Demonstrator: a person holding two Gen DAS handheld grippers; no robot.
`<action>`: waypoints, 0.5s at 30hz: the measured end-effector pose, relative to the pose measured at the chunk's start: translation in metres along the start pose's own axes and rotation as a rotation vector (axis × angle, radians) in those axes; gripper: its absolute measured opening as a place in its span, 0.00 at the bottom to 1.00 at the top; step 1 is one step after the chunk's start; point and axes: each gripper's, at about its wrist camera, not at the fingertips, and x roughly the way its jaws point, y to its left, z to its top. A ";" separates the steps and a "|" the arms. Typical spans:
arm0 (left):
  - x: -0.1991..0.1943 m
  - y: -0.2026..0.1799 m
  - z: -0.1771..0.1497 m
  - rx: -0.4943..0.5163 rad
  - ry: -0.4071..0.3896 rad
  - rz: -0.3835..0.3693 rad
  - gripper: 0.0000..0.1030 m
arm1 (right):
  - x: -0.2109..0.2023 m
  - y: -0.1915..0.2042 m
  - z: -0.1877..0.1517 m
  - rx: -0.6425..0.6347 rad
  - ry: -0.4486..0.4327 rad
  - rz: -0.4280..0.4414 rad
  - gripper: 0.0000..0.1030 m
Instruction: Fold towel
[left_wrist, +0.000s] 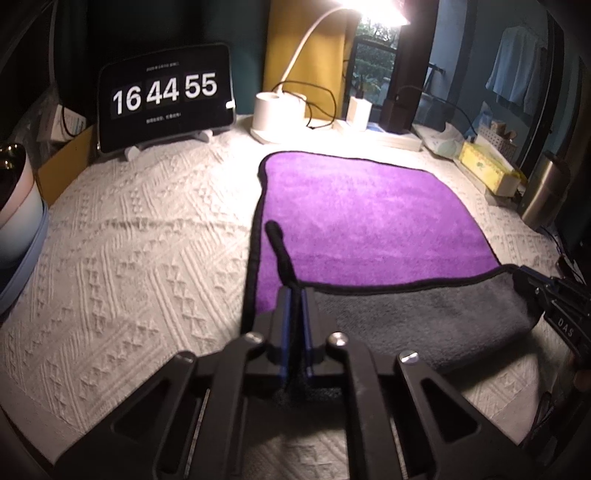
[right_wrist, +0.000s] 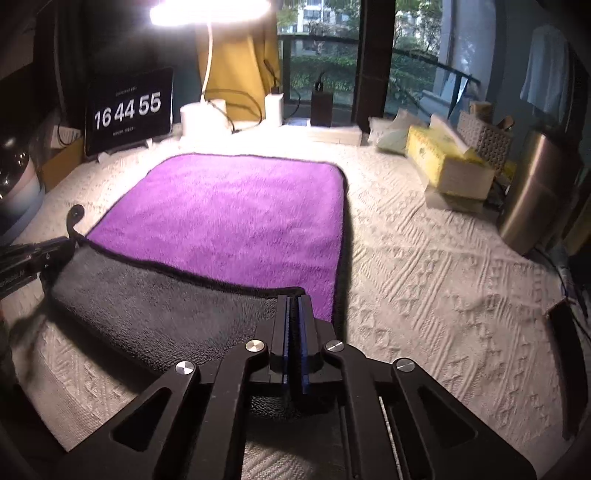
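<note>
1. Black linkage arms fill the bottom of both wrist views, leading up to blue-padded fingers.
2. The left gripper (left_wrist: 295, 295) has its fingers pressed together on the near-left corner of the towel (left_wrist: 369, 214); the black-piped edge sticks up from between the pads.
3. The right gripper (right_wrist: 294, 301) is likewise clamped on the near-right corner of the towel (right_wrist: 236, 218), with the black hem pinched between its pads.
4. The towel lies on a white textured cloth (left_wrist: 140, 229) covering the tabletop. Its purple face is up and mostly flat, reaching toward the lamp.
5. The near edge is turned over toward the far side, so a band of the grey underside (left_wrist: 424, 317) shows between the two grippers, bordered by black piping.
6. In the left view the right gripper (left_wrist: 532, 284) shows at the right edge, at the end of that grey band; in the right view the left gripper (right_wrist: 62, 247) shows at the left edge.
7. Behind the towel stand a tablet clock (left_wrist: 164, 99) reading 16 44 55 and a lit white desk lamp (left_wrist: 280, 110).
8. A yellow tissue box (right_wrist: 447, 162) and a metal cylinder (right_wrist: 535, 195) sit to the right.
</note>
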 end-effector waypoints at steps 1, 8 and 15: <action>-0.001 -0.001 0.001 0.002 -0.004 -0.001 0.05 | -0.003 0.000 0.002 -0.002 -0.010 -0.002 0.05; -0.009 0.000 0.004 0.001 -0.027 -0.002 0.05 | -0.015 0.001 0.007 -0.004 -0.046 -0.020 0.05; -0.018 0.003 0.012 0.016 -0.078 0.020 0.05 | -0.025 -0.001 0.013 -0.006 -0.081 -0.046 0.05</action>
